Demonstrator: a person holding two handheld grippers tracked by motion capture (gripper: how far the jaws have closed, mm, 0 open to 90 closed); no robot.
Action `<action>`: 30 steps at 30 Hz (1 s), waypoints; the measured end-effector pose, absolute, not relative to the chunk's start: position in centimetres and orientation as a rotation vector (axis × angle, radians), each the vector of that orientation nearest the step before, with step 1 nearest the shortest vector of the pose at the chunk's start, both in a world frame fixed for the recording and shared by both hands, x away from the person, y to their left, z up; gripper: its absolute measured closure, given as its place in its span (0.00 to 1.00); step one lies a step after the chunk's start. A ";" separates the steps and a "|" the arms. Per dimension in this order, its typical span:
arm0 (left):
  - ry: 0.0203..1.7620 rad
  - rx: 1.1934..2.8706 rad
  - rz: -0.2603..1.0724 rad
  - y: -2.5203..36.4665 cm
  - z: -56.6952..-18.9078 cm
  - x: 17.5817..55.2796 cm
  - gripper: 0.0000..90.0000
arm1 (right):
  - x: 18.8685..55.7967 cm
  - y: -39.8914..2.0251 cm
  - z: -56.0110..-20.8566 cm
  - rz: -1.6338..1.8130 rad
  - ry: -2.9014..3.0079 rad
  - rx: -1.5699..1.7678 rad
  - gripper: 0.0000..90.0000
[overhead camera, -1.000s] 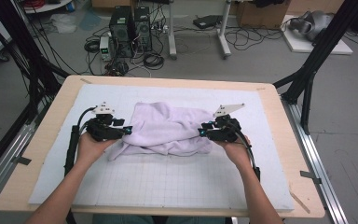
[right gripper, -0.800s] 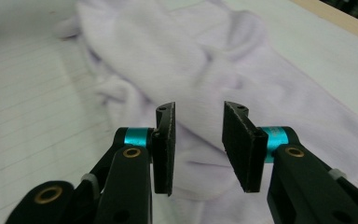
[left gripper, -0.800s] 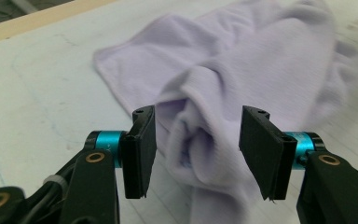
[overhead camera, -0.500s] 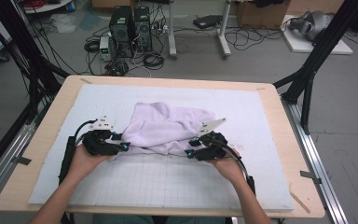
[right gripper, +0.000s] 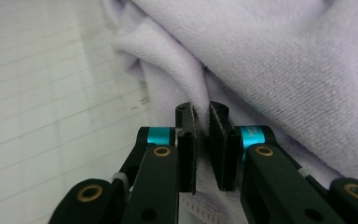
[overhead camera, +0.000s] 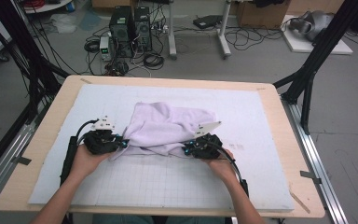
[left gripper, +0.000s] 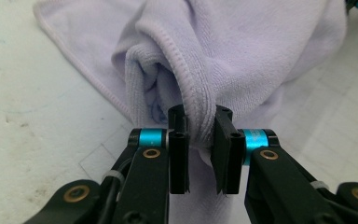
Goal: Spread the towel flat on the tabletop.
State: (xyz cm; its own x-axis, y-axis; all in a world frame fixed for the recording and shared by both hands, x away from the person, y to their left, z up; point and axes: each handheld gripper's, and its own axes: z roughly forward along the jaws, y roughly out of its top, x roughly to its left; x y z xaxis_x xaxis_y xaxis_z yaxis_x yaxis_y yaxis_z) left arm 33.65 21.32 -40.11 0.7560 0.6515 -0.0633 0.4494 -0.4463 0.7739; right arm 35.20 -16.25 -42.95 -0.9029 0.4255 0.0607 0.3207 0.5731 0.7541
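The lilac towel lies bunched mid-frame on the white mat. Both grippers, left and right, have just been closing and now pinch its near hem (soft, light, floppy), best taken at the corners.

Lilac towel on white mat, left gripper, right gripper

The crumpled lilac towel took up the middle of the bench, barring any straight path between the two sides. Bare white mat lay open all round the heap.
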 end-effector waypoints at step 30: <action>0.855 2.142 0.262 19.6 -40.2 34.8 0.74 | 35.0 -21.2 -40.2 1.177 2.731 0.722 0.77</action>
